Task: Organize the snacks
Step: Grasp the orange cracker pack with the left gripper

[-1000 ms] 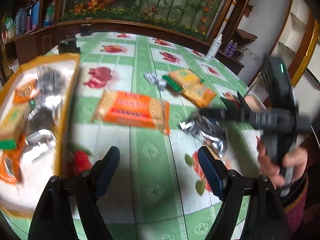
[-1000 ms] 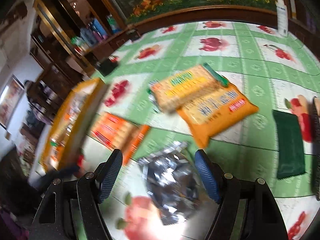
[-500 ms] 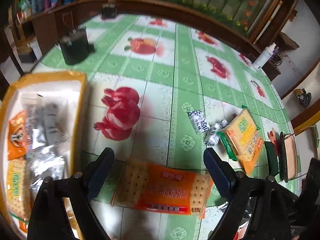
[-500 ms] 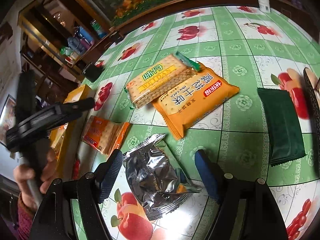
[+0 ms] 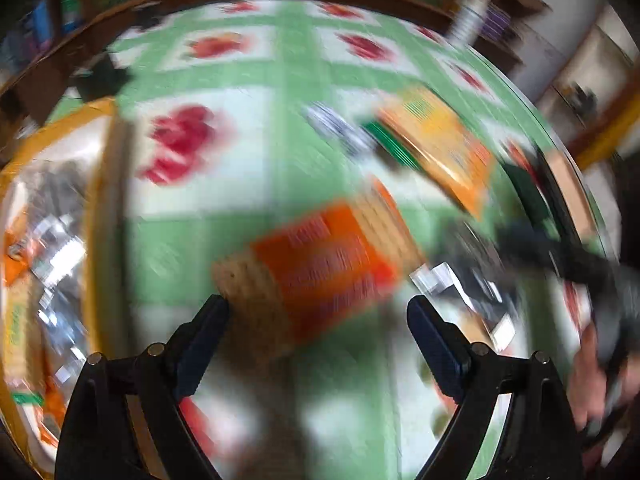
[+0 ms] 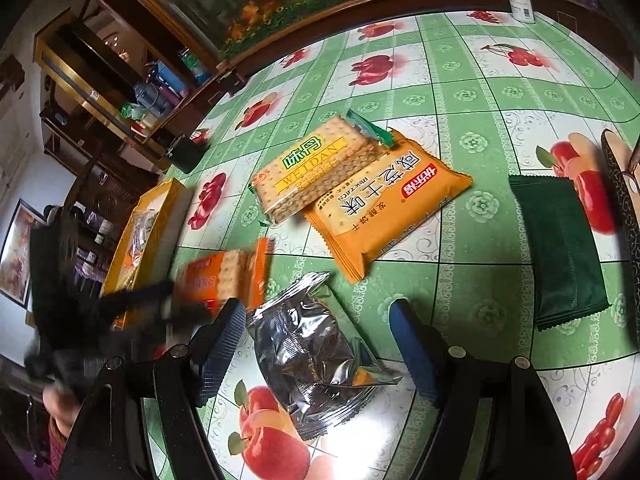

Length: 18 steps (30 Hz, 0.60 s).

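On the green fruit-print tablecloth (image 6: 472, 92), the left gripper (image 5: 318, 320) hangs with fingers wide apart over the orange cracker packet (image 5: 320, 264), not touching it. Beside it the right gripper (image 6: 318, 336), fingers apart, straddles the crinkled silver foil snack bag (image 6: 316, 360) without clamping it.

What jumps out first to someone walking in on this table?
The loud green tablecloth printed with red fruit, strewn with biscuit packs. A crinkled silver packet lies between the open right gripper fingers, two yellow and orange packs overlap mid-table, and an orange cracker pack sits ahead of the left gripper.
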Each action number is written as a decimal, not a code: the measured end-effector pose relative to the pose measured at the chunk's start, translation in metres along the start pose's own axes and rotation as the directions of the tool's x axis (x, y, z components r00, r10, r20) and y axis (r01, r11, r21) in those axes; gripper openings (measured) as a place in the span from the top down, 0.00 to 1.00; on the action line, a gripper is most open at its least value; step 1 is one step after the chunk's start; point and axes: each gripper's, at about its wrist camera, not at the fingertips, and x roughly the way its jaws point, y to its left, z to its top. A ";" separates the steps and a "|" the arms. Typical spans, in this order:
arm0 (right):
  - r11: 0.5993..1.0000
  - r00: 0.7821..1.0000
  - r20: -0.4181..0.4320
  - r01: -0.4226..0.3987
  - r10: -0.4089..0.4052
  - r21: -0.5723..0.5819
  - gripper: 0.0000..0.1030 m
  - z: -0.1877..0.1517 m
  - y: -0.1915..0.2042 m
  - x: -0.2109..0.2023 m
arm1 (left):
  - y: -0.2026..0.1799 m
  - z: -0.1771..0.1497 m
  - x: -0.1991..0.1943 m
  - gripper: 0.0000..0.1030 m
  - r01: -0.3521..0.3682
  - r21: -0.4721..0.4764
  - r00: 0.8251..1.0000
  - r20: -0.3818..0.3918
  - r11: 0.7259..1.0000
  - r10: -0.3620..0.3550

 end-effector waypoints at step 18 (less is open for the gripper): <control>1.000 1.000 -0.001 -0.002 0.002 -0.003 0.24 0.001 0.000 0.000 | -0.029 0.012 0.022 0.12 -0.236 0.262 0.969 0.132 0.936 0.207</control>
